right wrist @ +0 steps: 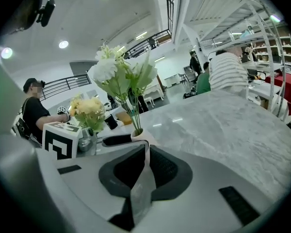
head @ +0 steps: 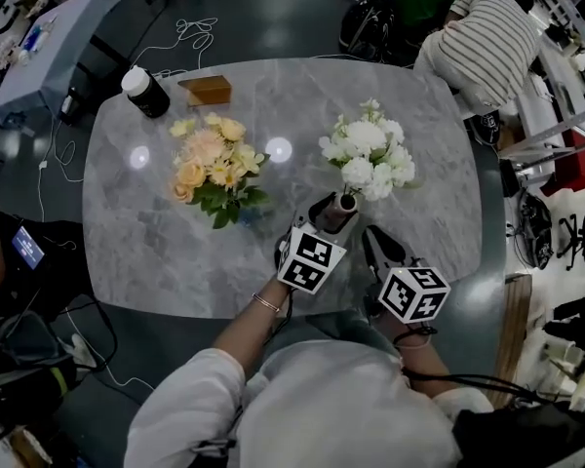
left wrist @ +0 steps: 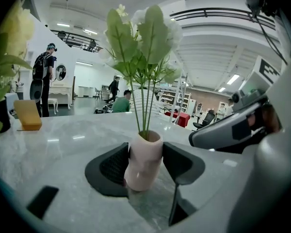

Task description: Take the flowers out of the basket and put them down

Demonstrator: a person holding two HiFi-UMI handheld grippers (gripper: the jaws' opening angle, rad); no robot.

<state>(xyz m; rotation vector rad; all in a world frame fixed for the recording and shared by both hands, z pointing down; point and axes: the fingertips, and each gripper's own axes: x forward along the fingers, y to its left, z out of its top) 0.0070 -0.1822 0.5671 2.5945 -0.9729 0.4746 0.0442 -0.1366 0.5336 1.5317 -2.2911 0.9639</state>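
Observation:
A bunch of white flowers (head: 369,159) stands in a small pale vase (head: 348,202) near the table's front middle. My left gripper (head: 333,208) has its jaws on both sides of that vase (left wrist: 144,161), and both pads touch it; the stems and white blooms (left wrist: 140,38) rise above. My right gripper (head: 370,234) lies just right of the left one, shut with nothing between its jaws (right wrist: 145,166). It looks at the white flowers (right wrist: 119,74) from behind. A yellow and orange bouquet (head: 214,159) in a glass vase stands to the left. No basket is in view.
The grey marble table (head: 429,115) also carries a black bottle (head: 144,91) and a wooden block (head: 207,90) at the far left. A person in a striped shirt (head: 487,32) sits at the far right corner. Cables lie on the floor beyond.

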